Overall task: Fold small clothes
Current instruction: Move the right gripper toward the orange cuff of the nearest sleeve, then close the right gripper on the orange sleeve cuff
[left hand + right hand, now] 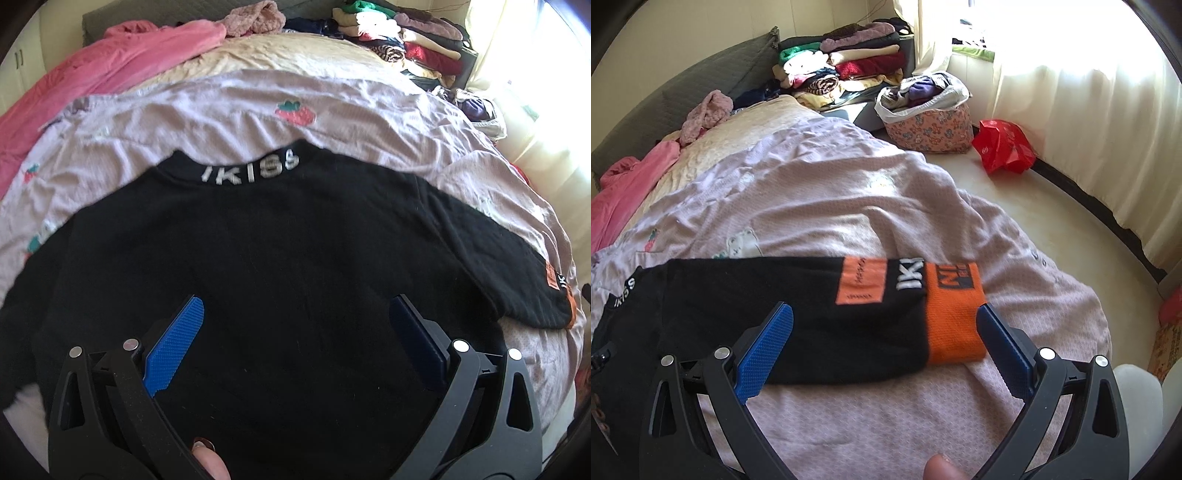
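White letters reading "IKISS" or close to it run along the collar [251, 172] of the black top [280, 266]. On its sleeve [820, 314], "IKI" shows in white beside an orange patch [862, 281] whose small print is unreadable; dark letters on the orange cuff [955, 321] are blurred.

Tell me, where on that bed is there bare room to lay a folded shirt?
Bare lilac bedspread lies just below the black sweater's orange-cuffed sleeve, and another stretch above the collar lettering, around the strawberry patch. The far end is crowded: pink garment, clothes pile, floral basket.
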Action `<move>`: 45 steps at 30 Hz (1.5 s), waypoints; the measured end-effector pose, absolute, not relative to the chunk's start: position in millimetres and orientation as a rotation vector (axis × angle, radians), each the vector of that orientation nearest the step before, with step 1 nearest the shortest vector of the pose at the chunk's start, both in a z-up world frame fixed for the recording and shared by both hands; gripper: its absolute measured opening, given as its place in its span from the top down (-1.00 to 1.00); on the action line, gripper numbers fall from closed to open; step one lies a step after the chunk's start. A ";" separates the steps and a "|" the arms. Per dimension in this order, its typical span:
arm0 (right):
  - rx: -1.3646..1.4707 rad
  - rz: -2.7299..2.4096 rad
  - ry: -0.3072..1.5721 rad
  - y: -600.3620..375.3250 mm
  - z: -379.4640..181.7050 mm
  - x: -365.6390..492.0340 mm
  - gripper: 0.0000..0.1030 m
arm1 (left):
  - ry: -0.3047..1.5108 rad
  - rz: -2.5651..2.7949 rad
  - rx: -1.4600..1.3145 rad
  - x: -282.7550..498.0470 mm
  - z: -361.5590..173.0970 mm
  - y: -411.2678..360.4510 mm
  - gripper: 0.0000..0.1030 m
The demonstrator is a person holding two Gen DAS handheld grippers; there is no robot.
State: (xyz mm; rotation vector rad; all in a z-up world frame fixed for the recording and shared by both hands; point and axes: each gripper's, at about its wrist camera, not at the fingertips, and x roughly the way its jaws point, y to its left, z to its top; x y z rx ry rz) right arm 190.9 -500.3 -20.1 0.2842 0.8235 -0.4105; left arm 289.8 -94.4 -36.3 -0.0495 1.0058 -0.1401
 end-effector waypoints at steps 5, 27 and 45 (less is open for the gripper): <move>0.289 -0.454 0.826 -513.6 -29.8 174.0 -0.92 | 1.010 -0.156 -0.060 279.6 -51.1 -86.6 -0.83; 0.425 -0.484 0.933 -564.1 -74.2 203.3 0.43 | 0.957 -0.133 -0.021 266.3 -53.2 -57.9 -0.83; 0.258 -0.235 0.765 -455.0 25.3 214.2 0.85 | 0.908 -0.082 -0.057 259.0 -19.7 -16.2 -0.83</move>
